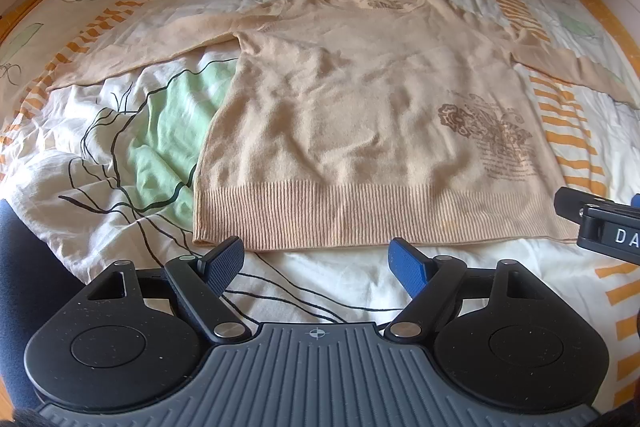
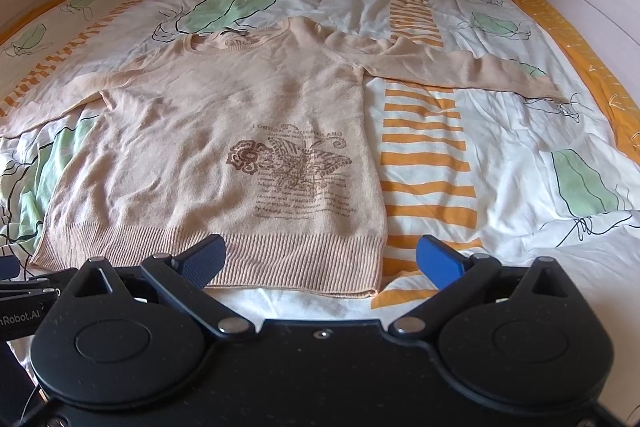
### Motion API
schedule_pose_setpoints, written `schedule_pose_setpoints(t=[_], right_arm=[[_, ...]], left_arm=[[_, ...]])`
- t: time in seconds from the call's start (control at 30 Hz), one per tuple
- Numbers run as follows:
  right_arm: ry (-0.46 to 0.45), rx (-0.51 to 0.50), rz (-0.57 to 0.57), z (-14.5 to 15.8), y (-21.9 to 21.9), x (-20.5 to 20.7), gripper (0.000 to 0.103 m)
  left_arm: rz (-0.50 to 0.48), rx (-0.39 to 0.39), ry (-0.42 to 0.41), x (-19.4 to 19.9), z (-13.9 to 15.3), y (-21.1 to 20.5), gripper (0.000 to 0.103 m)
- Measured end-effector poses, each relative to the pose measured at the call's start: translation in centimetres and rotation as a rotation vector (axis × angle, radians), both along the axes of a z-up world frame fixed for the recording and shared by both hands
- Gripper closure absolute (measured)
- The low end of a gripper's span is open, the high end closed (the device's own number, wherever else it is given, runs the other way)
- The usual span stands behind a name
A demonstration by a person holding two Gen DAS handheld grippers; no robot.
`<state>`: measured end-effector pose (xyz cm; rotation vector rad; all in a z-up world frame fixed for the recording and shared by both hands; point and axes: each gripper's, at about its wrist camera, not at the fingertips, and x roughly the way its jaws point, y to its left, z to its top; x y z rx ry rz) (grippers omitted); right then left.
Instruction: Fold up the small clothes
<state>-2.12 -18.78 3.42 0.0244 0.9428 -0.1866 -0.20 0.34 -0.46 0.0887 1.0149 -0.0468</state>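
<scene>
Jaws wide on both my left gripper (image 1: 316, 261) and right gripper (image 2: 322, 257), nothing between them; sweater (image 1: 360, 115) lies flat and face up on the bedspread (image 1: 120, 155), hem at 6 o'clock just ahead of my fingers, collar at 12, sleeves out toward 9 and 3; I judge no fold made yet; sleeves and body all remain.

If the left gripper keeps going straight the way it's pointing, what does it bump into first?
Probably the ribbed hem of the beige sweater, which lies flat on the bed cover. The left gripper is open, and the hem sits just past its fingertips. It might meet the cover just before the hem; depth is hard to judge.
</scene>
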Motion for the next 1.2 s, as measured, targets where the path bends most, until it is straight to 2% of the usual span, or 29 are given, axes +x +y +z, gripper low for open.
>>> schedule_pose_setpoints(t=[0.17, 0.2, 0.3, 0.43, 0.5, 0.73, 1.2], right_arm=[[0.009, 0.005, -0.001, -0.1, -0.1, 0.1, 0.002], [0.012, 0.006, -0.001, -0.2, -0.1, 0.1, 0.002], [0.018, 0.009, 0.0, -0.3, -0.1, 0.2, 0.002], [0.03, 0.012, 0.001, -0.5, -0.2, 0.4, 0.002], [0.032, 0.014, 0.0, -0.5, -0.3, 0.5, 0.002], [0.023, 0.011, -0.01, -0.1, -0.7, 0.9, 0.002], [0.002, -0.001, -0.016, 1.0, -2.0, 3.1, 0.002]], left_arm=[[-0.003, 0.007, 0.02, -0.1, -0.2, -0.5, 0.024], [-0.002, 0.022, 0.061, 0.2, -0.6, -0.9, 0.024], [-0.001, 0.03, 0.094, 0.3, -0.7, -0.9, 0.024], [0.007, -0.014, 0.061, 0.7, -0.8, -0.8, 0.024], [0.007, -0.014, 0.062, 1.0, -0.6, -1.0, 0.024], [0.015, 0.002, -0.022, 2.4, 0.3, -1.5, 0.024], [0.017, -0.02, -0.042, 5.1, 1.9, -2.4, 0.024]])
